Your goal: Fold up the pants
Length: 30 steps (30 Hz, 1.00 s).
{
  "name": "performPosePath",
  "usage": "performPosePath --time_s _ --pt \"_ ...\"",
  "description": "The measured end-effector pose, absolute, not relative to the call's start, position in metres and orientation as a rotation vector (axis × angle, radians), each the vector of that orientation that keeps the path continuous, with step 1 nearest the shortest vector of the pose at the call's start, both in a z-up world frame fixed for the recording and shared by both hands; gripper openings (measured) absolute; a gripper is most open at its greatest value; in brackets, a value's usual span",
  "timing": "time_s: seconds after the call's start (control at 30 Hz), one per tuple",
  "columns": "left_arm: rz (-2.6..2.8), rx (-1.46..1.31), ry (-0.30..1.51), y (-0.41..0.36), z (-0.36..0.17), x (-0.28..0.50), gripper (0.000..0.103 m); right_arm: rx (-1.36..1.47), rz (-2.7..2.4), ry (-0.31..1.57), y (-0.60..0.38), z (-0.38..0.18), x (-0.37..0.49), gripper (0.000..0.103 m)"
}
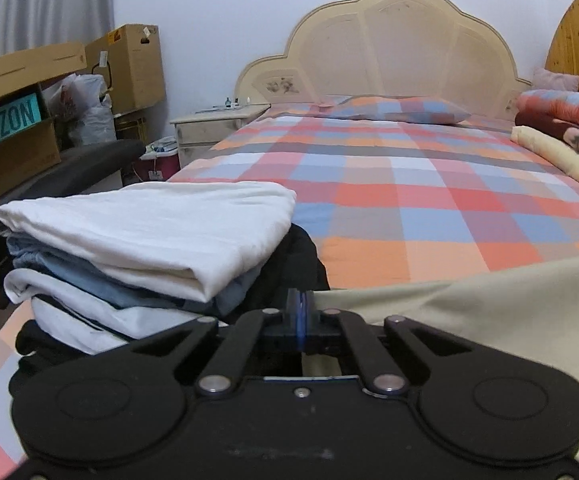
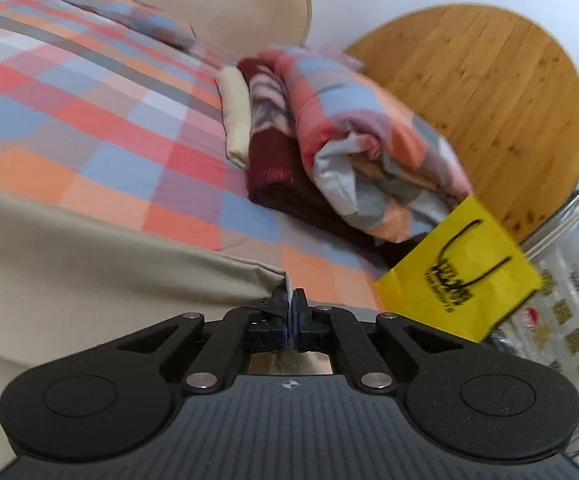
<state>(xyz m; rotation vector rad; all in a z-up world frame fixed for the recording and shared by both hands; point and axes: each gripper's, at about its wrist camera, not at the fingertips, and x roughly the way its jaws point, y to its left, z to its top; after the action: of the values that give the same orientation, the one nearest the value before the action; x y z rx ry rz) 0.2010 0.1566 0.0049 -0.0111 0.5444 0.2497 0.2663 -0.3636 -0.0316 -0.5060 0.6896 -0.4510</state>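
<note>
Both black grippers, left [image 1: 300, 305] and right [image 2: 291, 307], pinch the beige cotton pants [image 2: 89, 256] beside the stack of folded clothes [image 1: 145, 248].

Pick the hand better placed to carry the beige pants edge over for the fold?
Right, probably. Its tongs pinch the beige pants at a free corner; the left tongs sit hemmed in beside the folded stack.
</note>
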Motion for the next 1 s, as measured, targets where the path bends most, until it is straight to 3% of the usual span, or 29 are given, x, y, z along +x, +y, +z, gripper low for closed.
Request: performPosePath --time_s 0.3,0.37,0.4,0.43,0.47,0.5,0.53,0.6,0.7,0.77,0.8,0.87,1.0 --pt "0.262 0.020 0.552 0.153 -0.027 0.219 0.001 -0.407 -0.455 0.846 -0.365 -0.115 0.353 0.002" --pt "0.265 0.034 0.562 0.153 -0.030 0.224 0.006 -0.343 -0.459 0.880 -0.372 -0.127 0.355 0.013" --pt "0.263 0.032 0.566 0.155 -0.030 0.226 0.007 -0.309 -0.460 0.871 -0.376 -0.126 0.354 0.024" --pt "0.266 0.023 0.567 0.156 -0.029 0.228 0.014 -0.272 -0.472 0.851 -0.380 -0.120 0.352 0.031" --pt "0.274 0.015 0.574 0.158 -0.028 0.229 0.033 -0.223 -0.490 0.837 -0.387 -0.111 0.347 0.051" --pt "0.285 0.001 0.582 0.161 -0.024 0.228 0.041 -0.176 -0.500 0.821 -0.393 -0.101 0.341 0.067" --pt "0.276 -0.013 0.579 0.162 -0.020 0.224 0.043 -0.126 -0.505 0.791 -0.399 -0.086 0.332 0.072" --pt "0.242 -0.025 0.565 0.162 -0.009 0.212 0.045 -0.057 -0.482 0.714 -0.402 -0.060 0.312 0.076" --pt "0.177 -0.028 0.534 0.157 0.017 0.190 0.057 0.004 -0.378 0.645 -0.395 -0.028 0.289 0.088" --pt "0.120 -0.018 0.512 0.151 0.034 0.179 0.070 0.032 -0.281 0.622 -0.380 -0.014 0.279 0.091" --pt "0.093 -0.007 0.502 0.148 0.041 0.176 0.074 0.038 -0.227 0.616 -0.370 -0.008 0.273 0.098" --pt "0.026 0.044 0.499 0.139 0.052 0.174 0.085 0.035 -0.107 0.613 -0.343 -0.002 0.265 0.103" --pt "-0.085 0.185 0.527 0.121 0.058 0.183 0.087 0.006 0.148 0.643 -0.285 0.000 0.259 0.103"
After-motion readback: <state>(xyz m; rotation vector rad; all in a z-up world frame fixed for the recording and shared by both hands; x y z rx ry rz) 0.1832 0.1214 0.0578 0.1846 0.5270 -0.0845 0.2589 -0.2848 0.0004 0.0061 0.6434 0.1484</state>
